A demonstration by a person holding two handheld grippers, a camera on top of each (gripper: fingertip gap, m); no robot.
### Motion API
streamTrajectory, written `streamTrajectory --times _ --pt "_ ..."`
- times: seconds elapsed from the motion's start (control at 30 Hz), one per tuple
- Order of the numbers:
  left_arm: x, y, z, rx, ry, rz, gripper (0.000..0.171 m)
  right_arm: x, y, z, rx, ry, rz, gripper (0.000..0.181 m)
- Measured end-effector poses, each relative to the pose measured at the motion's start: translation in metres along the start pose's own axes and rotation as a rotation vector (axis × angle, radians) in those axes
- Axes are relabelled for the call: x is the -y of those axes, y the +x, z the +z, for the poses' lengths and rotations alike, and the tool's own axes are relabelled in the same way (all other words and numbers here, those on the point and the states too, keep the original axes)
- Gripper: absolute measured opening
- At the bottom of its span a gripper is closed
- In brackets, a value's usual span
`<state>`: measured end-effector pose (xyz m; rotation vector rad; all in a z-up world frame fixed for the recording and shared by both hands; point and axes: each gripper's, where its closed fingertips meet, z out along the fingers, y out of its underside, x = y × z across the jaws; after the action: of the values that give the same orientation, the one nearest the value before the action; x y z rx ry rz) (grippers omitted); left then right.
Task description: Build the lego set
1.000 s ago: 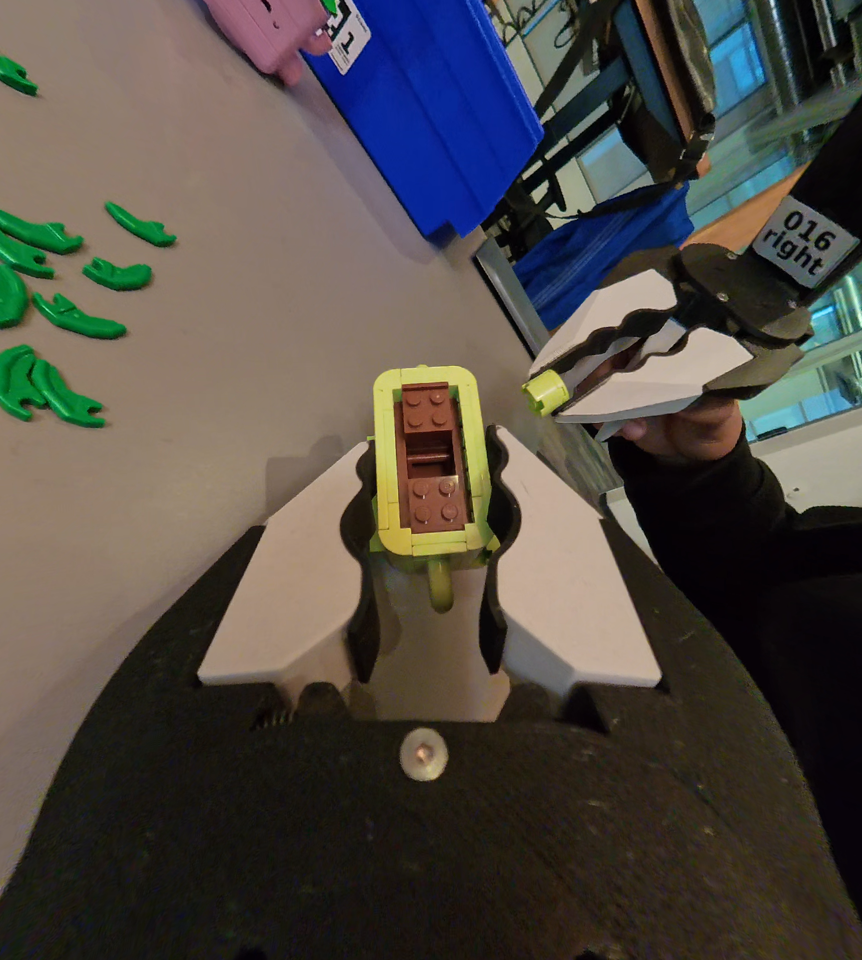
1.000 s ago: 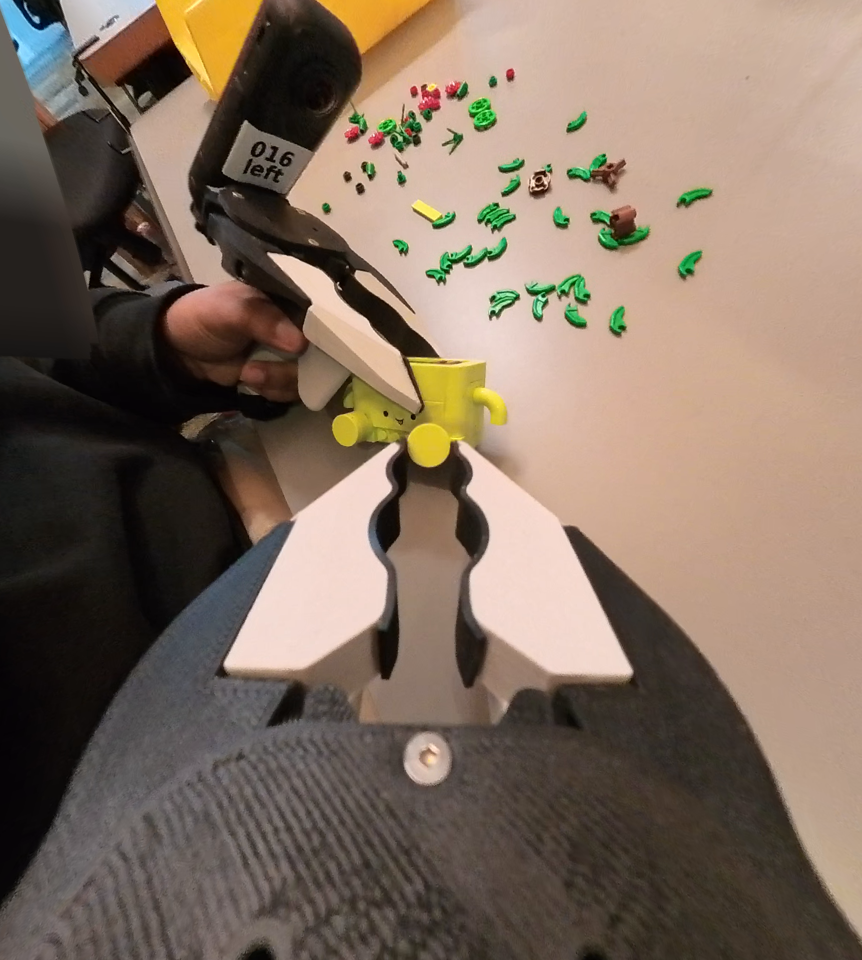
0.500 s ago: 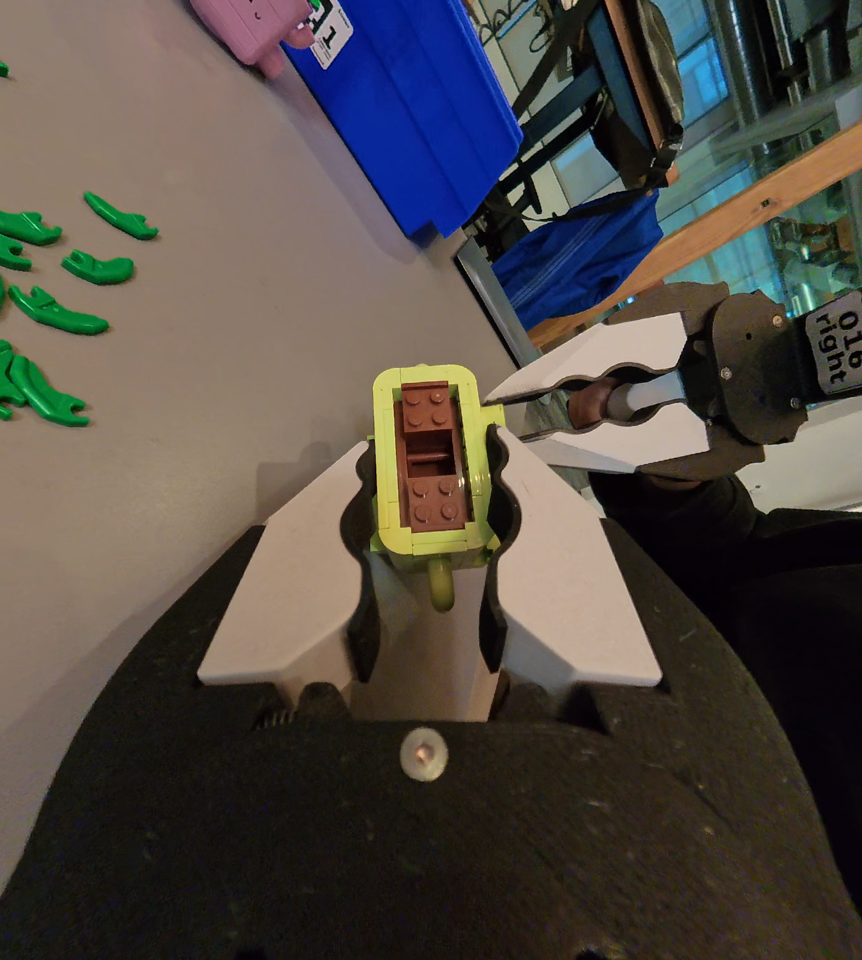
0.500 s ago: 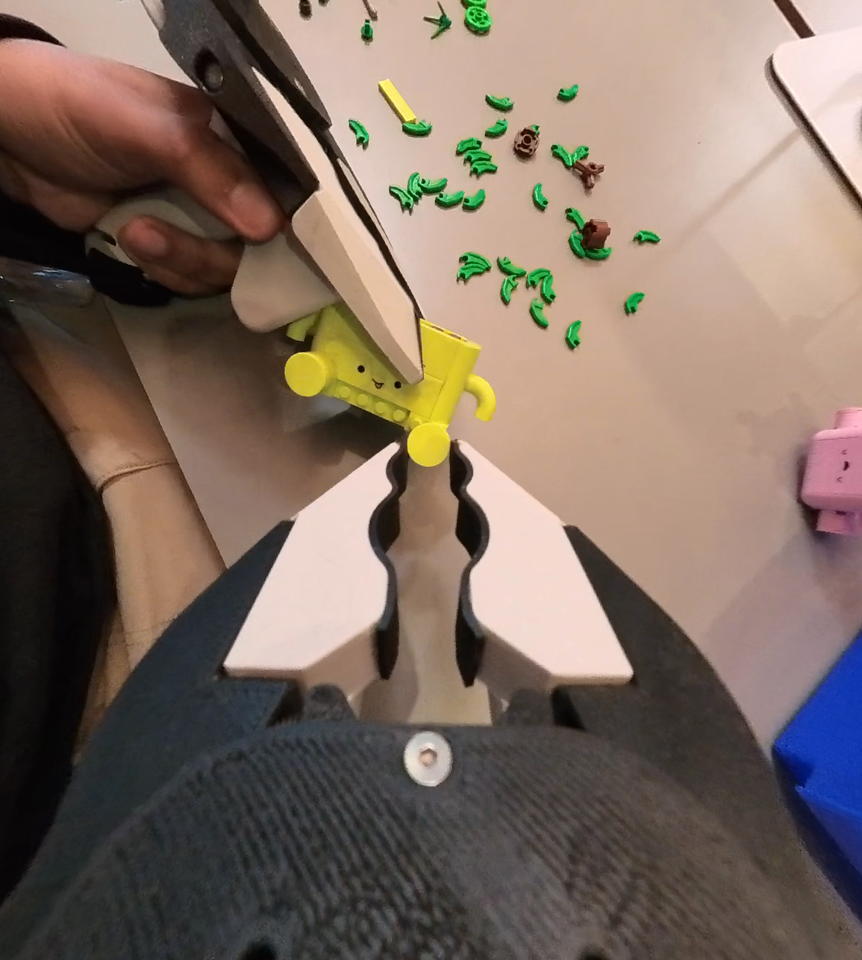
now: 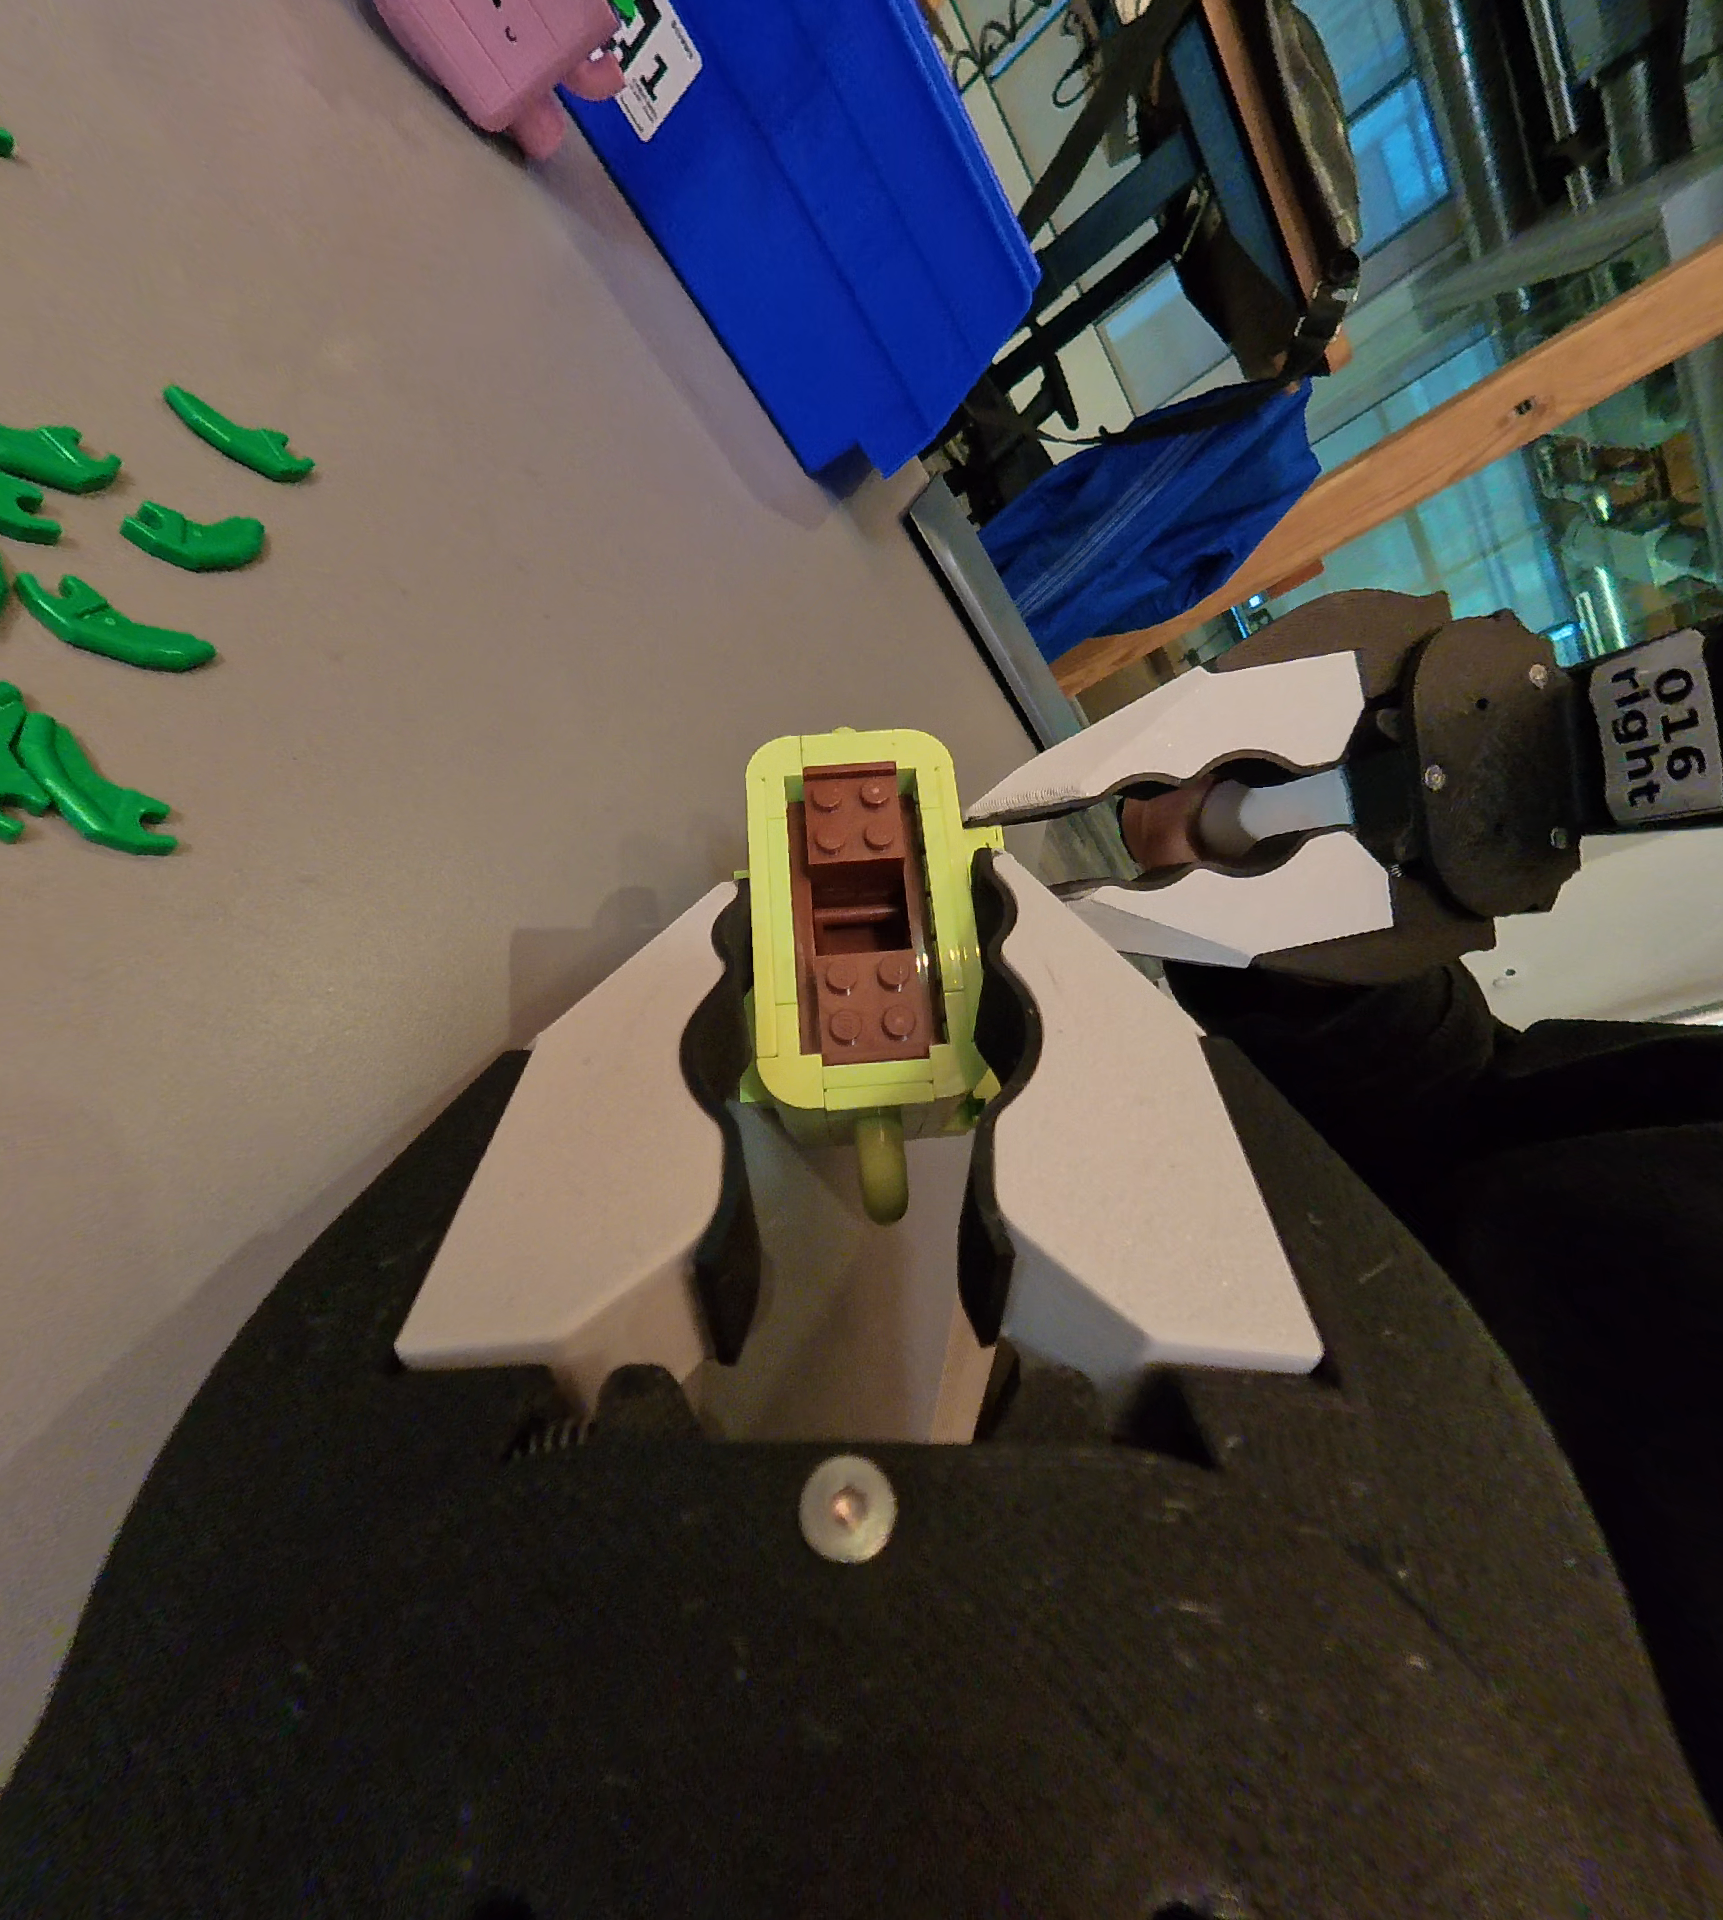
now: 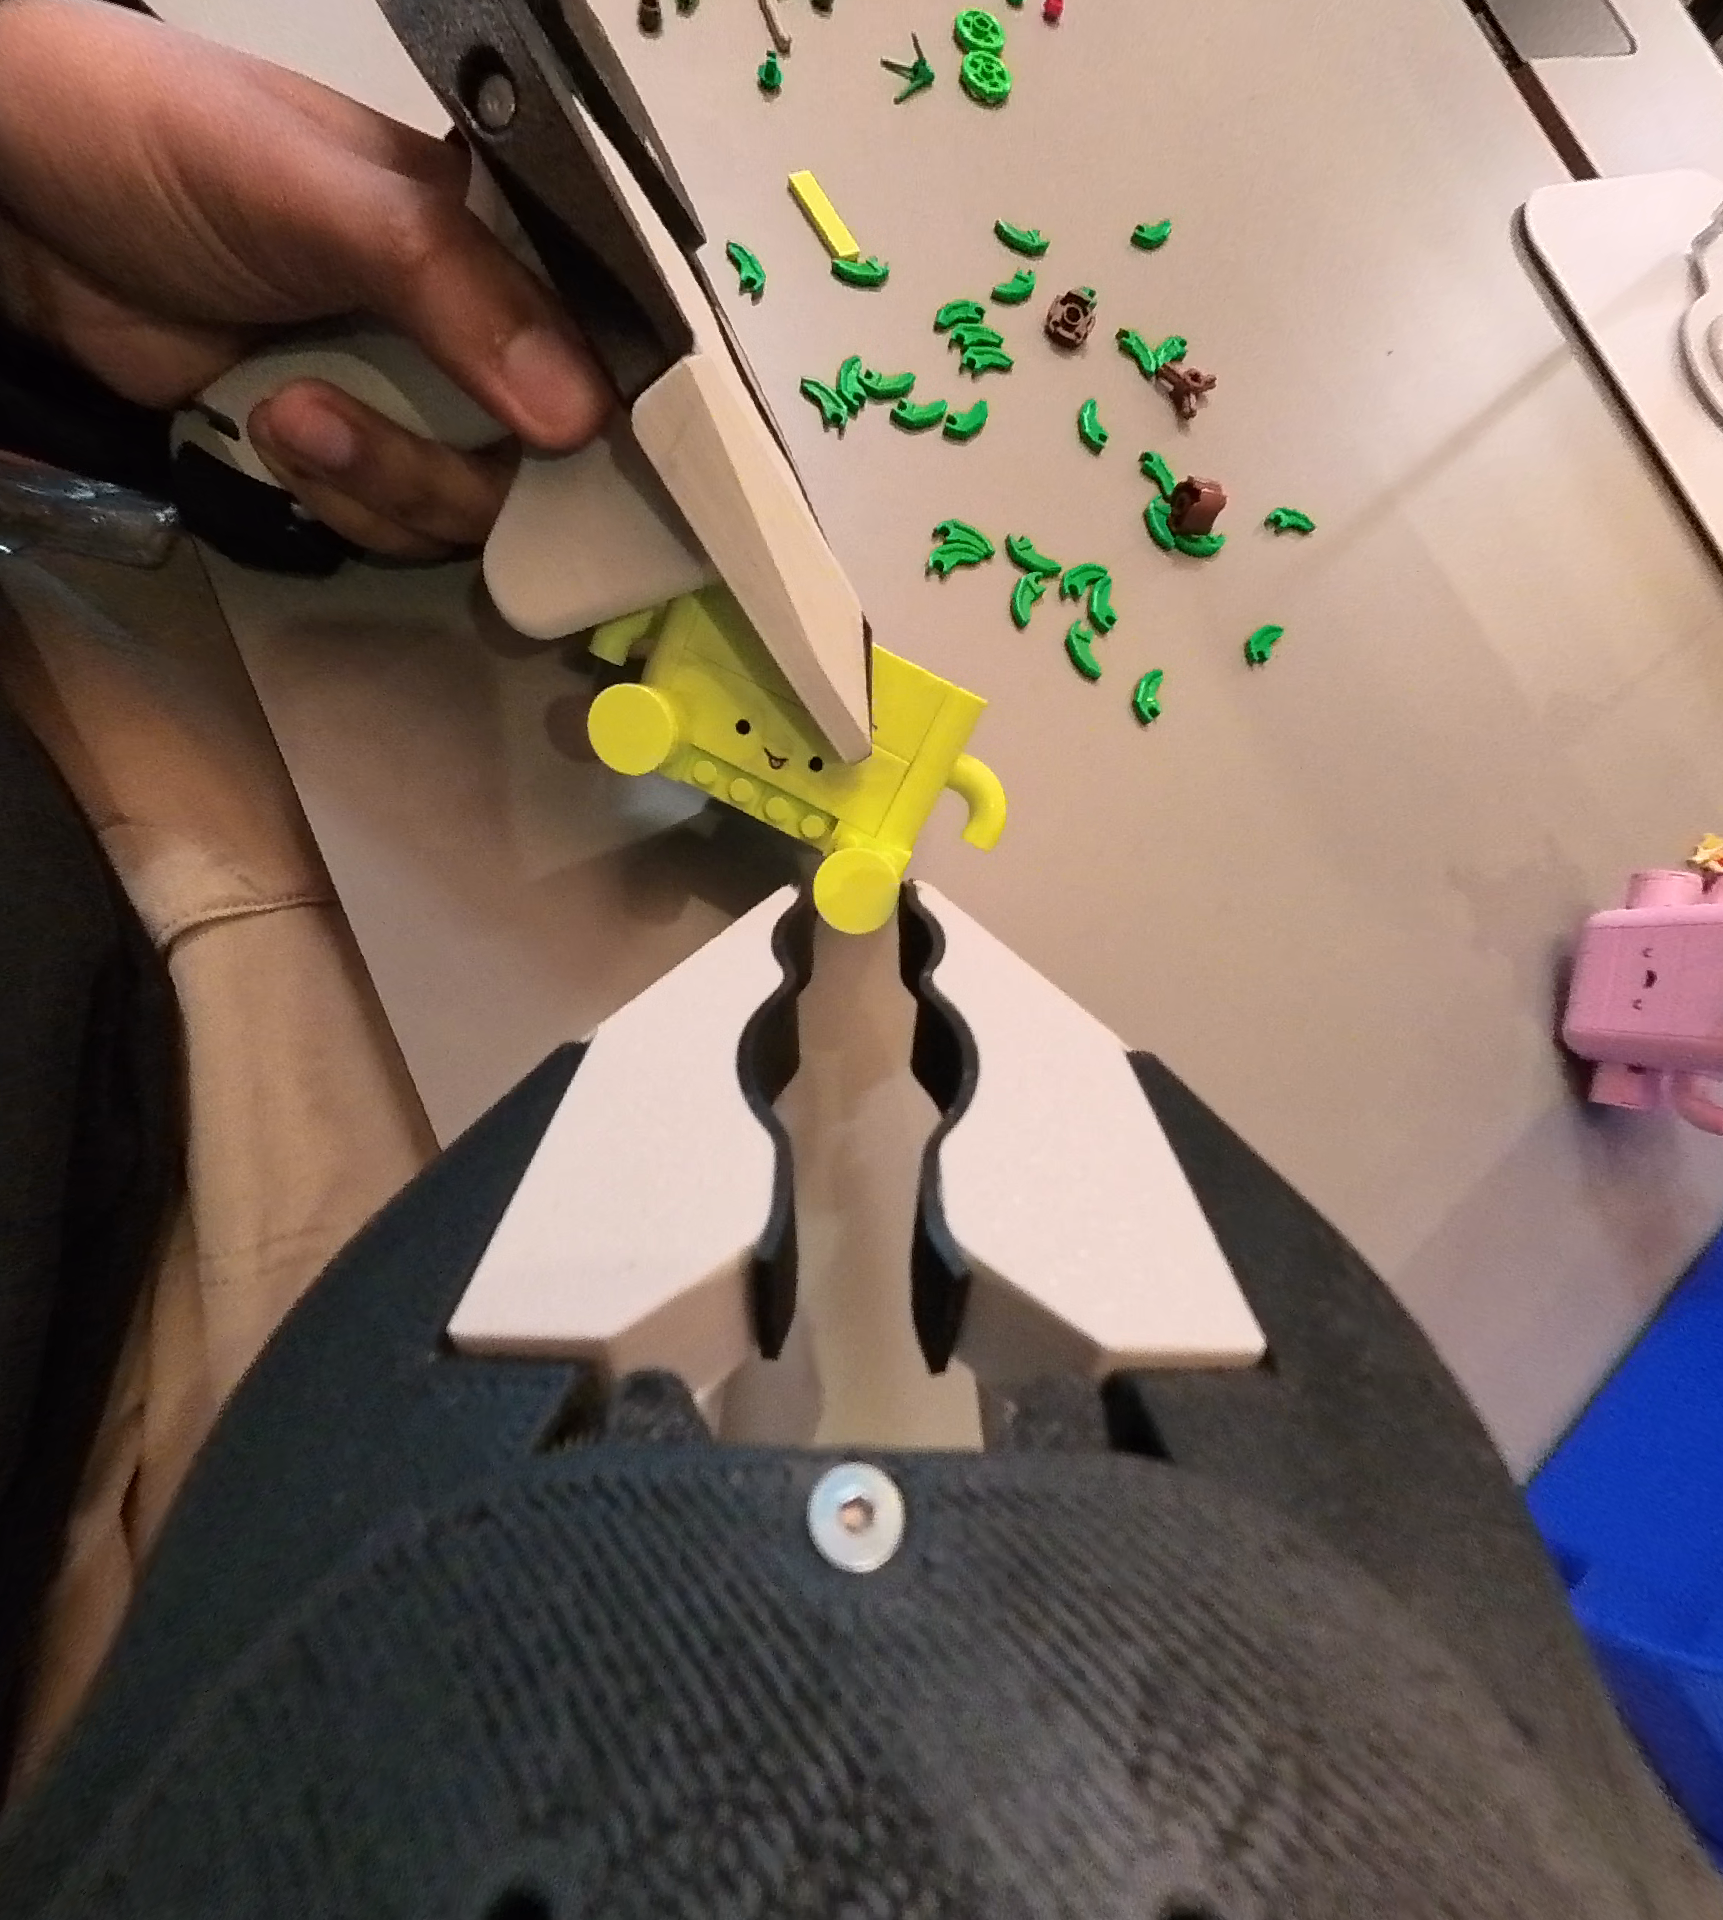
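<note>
My left gripper (image 5: 857,878) is shut on a lime-yellow lego pot figure (image 5: 862,925) with brown bricks inside its open top, held above the grey table (image 5: 369,727). In the right wrist view the figure (image 6: 732,748) is tilted, with a smiling face and one round foot (image 6: 628,727) attached. My right gripper (image 6: 855,896) is shut on a second round yellow foot piece (image 6: 855,883) and holds it against the figure's lower corner. From the left wrist view my right gripper (image 5: 1023,852) comes in from the right, and the foot piece is hidden.
Several green leaf pieces (image 6: 971,343) lie scattered on the table, also in the left wrist view (image 5: 57,613). Brown pieces (image 6: 1195,504) and a yellow bar (image 6: 821,213) lie among them. A pink figure (image 6: 1657,987), a blue bin (image 5: 815,208) and a white stand base (image 6: 1667,364) sit at the right. Only a small space, under 4 cm, lies between the two pairs of fingers.
My right gripper has swung down and in from the upper right, bringing the round foot piece against the figure. The figure now sits tilted and closer in the right wrist view.
</note>
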<state>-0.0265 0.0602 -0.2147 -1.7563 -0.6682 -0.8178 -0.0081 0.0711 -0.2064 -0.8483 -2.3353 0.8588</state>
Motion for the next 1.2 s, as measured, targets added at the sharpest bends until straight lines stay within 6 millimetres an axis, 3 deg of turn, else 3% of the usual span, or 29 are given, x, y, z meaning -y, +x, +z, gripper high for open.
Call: streamTrajectory --times 0.93,1.2 --pt "0.0 -0.002 0.0 0.017 0.0 0.002 0.04 0.006 0.004 0.004 -0.043 0.128 0.128 0.014" --pt "0.003 -0.003 -0.001 0.024 0.022 -0.007 0.04 0.004 0.011 0.005 -0.045 0.15 0.286 0.014"
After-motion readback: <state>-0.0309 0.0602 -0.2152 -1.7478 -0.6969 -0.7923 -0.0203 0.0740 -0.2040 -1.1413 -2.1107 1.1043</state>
